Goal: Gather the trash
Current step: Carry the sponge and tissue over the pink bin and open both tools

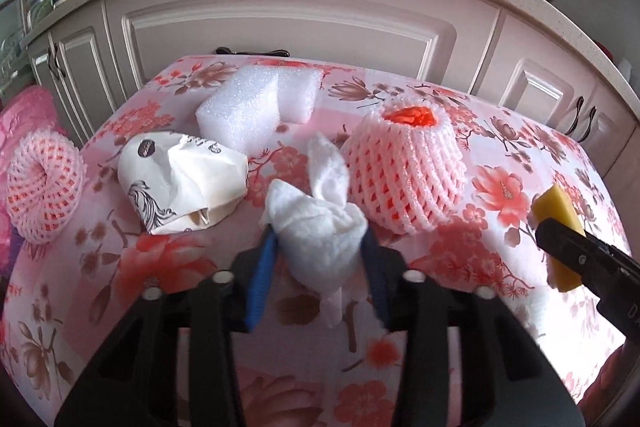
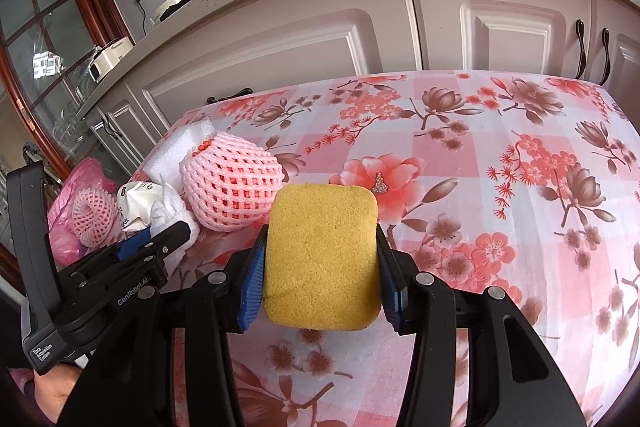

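Observation:
A crumpled white tissue sits between the blue pads of my left gripper, which is shut on it just above the floral tablecloth. My right gripper is shut on a yellow sponge, held upright over the cloth to the right of the left one. That sponge also shows at the right edge of the left wrist view. Behind the tissue lie a crumpled printed paper bag, two white foam blocks, a pink foam net around an orange fruit and a rolled pink foam net.
A pink plastic bag hangs off the table's left side. Pale kitchen cabinets under a speckled counter stand close behind the table's far edge. The right half of the tablecloth carries nothing.

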The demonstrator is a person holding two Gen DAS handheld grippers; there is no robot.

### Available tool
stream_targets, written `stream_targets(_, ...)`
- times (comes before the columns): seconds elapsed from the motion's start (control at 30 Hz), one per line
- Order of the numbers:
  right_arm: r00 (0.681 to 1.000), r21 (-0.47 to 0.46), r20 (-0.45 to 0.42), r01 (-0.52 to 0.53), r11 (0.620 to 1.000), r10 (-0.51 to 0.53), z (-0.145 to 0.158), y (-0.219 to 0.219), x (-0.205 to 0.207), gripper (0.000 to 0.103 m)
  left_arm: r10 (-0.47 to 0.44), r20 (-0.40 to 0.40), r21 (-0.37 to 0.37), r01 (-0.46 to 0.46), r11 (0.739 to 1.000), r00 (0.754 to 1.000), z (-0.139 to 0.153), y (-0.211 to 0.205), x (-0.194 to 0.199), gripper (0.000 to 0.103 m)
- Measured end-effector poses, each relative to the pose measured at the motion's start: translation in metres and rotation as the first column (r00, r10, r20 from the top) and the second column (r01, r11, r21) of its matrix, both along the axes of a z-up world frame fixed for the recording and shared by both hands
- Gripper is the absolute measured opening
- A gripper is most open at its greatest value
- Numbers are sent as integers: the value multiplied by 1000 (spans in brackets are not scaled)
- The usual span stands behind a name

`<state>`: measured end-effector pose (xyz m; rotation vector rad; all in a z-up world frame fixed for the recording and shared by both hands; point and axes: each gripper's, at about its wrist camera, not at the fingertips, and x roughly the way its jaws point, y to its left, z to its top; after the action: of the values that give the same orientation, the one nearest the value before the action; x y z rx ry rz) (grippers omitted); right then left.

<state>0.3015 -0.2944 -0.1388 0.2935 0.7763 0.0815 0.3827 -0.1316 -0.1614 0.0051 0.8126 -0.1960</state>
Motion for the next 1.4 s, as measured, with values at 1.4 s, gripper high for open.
stream_targets(1.4, 898, -216, 243, -318, 923, 366, 95, 188, -110, 46, 152, 377, -37, -149, 988, 914, 113, 170, -218, 25)
